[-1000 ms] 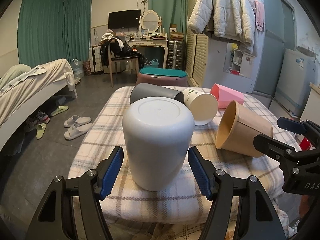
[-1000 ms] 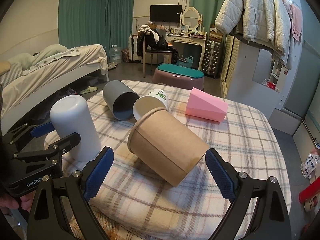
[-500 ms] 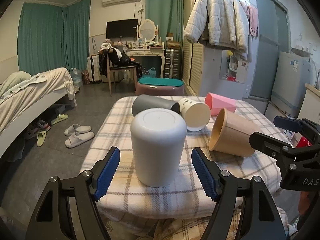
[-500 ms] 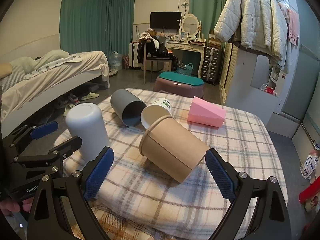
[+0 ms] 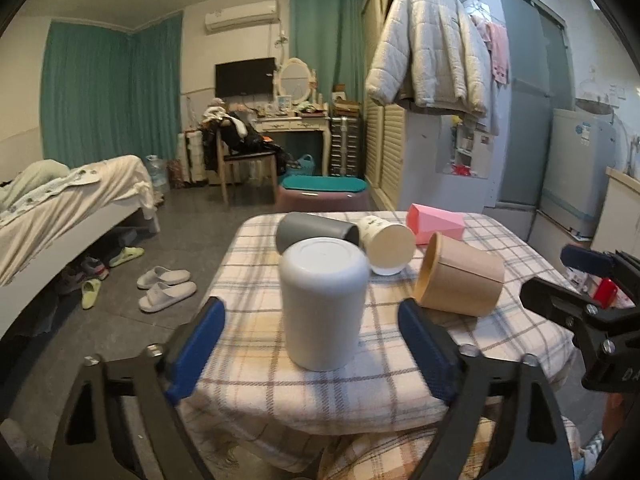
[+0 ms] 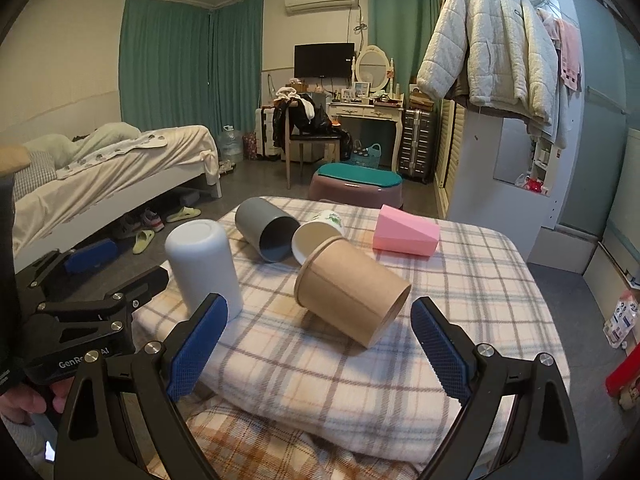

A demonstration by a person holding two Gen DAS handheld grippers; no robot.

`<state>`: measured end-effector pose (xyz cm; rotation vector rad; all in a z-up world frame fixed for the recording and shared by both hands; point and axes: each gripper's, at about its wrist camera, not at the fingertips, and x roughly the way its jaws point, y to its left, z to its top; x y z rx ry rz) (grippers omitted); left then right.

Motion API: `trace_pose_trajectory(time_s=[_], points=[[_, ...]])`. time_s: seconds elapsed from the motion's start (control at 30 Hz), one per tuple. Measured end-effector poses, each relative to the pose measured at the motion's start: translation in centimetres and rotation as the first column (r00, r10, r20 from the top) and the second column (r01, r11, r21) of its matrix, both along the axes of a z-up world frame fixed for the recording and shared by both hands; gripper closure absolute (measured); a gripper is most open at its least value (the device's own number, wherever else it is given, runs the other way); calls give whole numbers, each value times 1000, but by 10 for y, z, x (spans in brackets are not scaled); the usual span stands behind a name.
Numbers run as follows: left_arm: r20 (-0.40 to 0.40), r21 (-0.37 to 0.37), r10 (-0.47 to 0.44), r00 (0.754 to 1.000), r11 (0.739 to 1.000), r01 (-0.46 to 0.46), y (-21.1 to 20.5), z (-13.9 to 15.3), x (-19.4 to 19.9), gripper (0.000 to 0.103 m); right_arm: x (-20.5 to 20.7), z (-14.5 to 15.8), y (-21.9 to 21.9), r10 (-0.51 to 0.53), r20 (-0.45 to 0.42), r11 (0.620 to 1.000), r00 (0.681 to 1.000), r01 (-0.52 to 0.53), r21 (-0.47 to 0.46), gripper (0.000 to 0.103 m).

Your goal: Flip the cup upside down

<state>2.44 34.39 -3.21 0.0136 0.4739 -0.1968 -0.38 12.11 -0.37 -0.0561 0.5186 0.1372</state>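
Note:
A white cup point(image 5: 322, 305) stands upside down, base up, near the front left edge of the plaid-covered table point(image 5: 472, 344); it also shows in the right wrist view point(image 6: 202, 268). My left gripper point(image 5: 312, 348) is open and empty, pulled back in front of the cup, apart from it. My right gripper point(image 6: 320, 344) is open and empty, in front of a brown paper cup point(image 6: 348, 294) lying on its side. The brown cup also shows in the left wrist view point(image 5: 460, 276).
A grey cup point(image 6: 266, 228), a white paper cup point(image 6: 316, 236) and a pink cup point(image 6: 404, 232) lie on their sides farther back. The table's front edge is close to both grippers. A bed point(image 6: 100, 176) and slippers point(image 5: 164, 288) are to the left.
Both grippers have drawn back from the table. The white cup stays standing base up, now clear of the left fingers. The cups look smaller and farther away.

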Motion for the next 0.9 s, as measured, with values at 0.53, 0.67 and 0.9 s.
trace_pose_trajectory(time_s=[0.53, 0.67, 0.9], points=[[46, 53, 118, 992, 991, -121, 21, -10, -18, 0, -6, -22, 7, -42, 19, 999, 999, 42, 23, 0], [55, 59, 112, 992, 992, -116, 20, -9, -21, 0, -7, -20, 9, -49, 30, 999, 998, 48, 24, 0], [54, 55, 104, 993, 993, -107, 18, -9, -25, 0, -7, -21, 8, -57, 21, 998, 998, 57, 29, 0]])
